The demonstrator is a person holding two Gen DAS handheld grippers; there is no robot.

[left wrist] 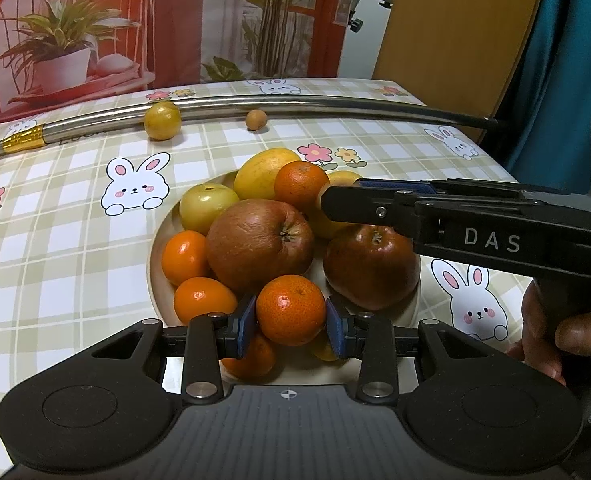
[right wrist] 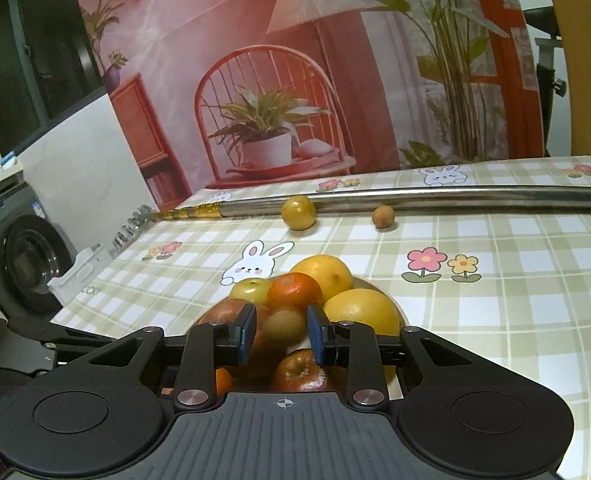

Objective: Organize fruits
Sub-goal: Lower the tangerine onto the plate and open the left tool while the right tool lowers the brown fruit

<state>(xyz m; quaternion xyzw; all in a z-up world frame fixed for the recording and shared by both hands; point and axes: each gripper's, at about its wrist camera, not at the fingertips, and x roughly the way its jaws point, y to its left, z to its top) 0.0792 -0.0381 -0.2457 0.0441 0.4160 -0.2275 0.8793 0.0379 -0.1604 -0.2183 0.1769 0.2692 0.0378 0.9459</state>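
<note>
Two grippers sit over the fruit plate, and parts of the pile are hidden from me. In the right wrist view my right gripper [right wrist: 281,334] blocks the near half of the plate [right wrist: 402,316], and the small brownish fruit [right wrist: 284,326] between its blue pads [right wrist: 249,334] is blurred; I cannot tell whether the pads touch it, so I cannot tell if that gripper grips or only frames it. In the left wrist view the same tool reaches in from the right with "DAS" in pale letters on its side, a hand [left wrist: 551,332] on its handle cut off by the frame edge.

My left gripper [left wrist: 291,322] is closed narrow on a tangerine [left wrist: 290,309], both pads against its sides, at the near edge of the plate [left wrist: 156,276]. More fruit below it is mostly covered. Beyond lie a large brown-red apple [left wrist: 259,246], a darker apple [left wrist: 369,266] to its right, more tangerines, a green-yellow apple [left wrist: 206,205] and a yellow citrus [left wrist: 261,174] at the far side.

Farther off, on the checked tablecloth [left wrist: 55,248] with rabbits and flowers, a small yellow fruit [left wrist: 162,121] and a smaller tan one [left wrist: 256,120] rest against a long metal pole [left wrist: 315,103]. Writing on the pole is half hidden and unreadable.
</note>
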